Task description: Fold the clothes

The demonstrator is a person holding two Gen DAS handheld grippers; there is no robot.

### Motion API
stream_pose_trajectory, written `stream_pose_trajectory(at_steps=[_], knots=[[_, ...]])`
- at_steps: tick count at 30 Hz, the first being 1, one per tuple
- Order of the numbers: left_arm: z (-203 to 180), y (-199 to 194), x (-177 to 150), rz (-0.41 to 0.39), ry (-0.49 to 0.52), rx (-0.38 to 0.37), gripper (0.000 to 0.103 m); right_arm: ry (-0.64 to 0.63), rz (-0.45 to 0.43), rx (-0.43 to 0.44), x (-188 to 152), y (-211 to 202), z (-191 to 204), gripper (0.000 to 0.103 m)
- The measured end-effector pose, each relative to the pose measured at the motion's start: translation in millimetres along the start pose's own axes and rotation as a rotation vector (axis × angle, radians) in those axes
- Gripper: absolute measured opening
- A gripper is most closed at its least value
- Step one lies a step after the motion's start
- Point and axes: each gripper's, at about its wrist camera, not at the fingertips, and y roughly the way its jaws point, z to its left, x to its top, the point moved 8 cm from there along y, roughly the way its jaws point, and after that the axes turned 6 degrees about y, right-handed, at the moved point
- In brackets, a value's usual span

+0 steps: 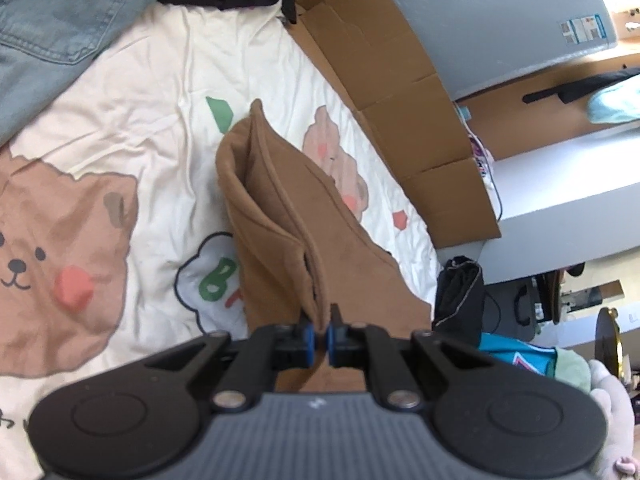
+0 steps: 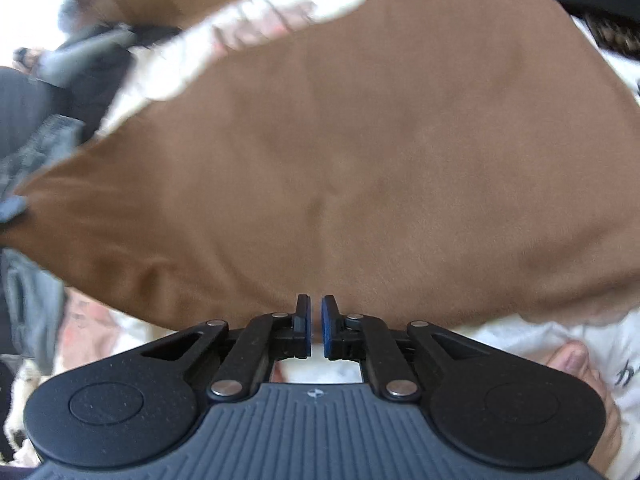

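Now the left gripper (image 1: 320, 330) pinches a fold of the brown garment (image 1: 280, 216), which rises ahead of it over the cartoon bedsheet (image 1: 140, 120); the right gripper (image 2: 316, 326) is clamped on the garment's near edge.

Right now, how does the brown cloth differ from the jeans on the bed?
The brown cloth is plain tan and soft-looking; the jeans are faded blue denim with stitched seams. The cloth is lifted, its edge pinched in the left tool and standing up in folds; the jeans lie untouched at the far corner. The cloth fills the middle of the view; the jeans run off the frame. Both are over the bear-print sheet.
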Motion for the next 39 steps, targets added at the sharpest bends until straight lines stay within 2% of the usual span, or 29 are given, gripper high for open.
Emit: stream_pose_trajectory(at_steps=[6, 7, 9, 10, 11, 18, 23, 32, 39], knots=[[-9.5, 5.7, 2.1, 0.025, 0.017, 0.014, 0.006, -0.157, -0.025, 0.082, 17.0, -21.7, 41.3, 0.007], [-10.7, 6.6, 3.0, 0.028, 0.016, 0.017, 0.006, -0.181, -0.031, 0.095, 19.6, -24.7, 48.5, 0.01], [-13.5, 8.5, 5.7, 0.031, 0.015, 0.018, 0.006, -0.221, -0.047, 0.128, 27.6, -30.9, 62.9, 0.028], [-15.2, 9.5, 7.2, 0.034, 0.016, 0.019, 0.006, -0.241, -0.059, 0.148, 33.4, -35.0, 70.5, 0.042], [-16.7, 10.5, 8.3, 0.036, 0.019, 0.021, 0.006, -0.263, -0.073, 0.168, 37.0, -39.5, 77.9, 0.045], [-25.5, 20.3, 10.0, 0.071, 0.015, 0.031, 0.006, -0.413, -0.071, 0.255, 46.4, -42.9, 128.5, 0.045], [-36.1, 25.7, 9.7, 0.106, 0.047, 0.065, 0.006, -0.447, -0.085, 0.282, 51.3, -45.6, 144.9, 0.045], [-53.1, 28.5, 11.6, 0.137, 0.1, 0.099, 0.006, -0.521, -0.147, 0.272, 50.7, -53.1, 156.6, 0.045], [-53.7, 30.2, 17.1, 0.153, 0.089, 0.096, 0.006, -0.55, -0.185, 0.269, 48.4, -52.0, 167.1, 0.045]])
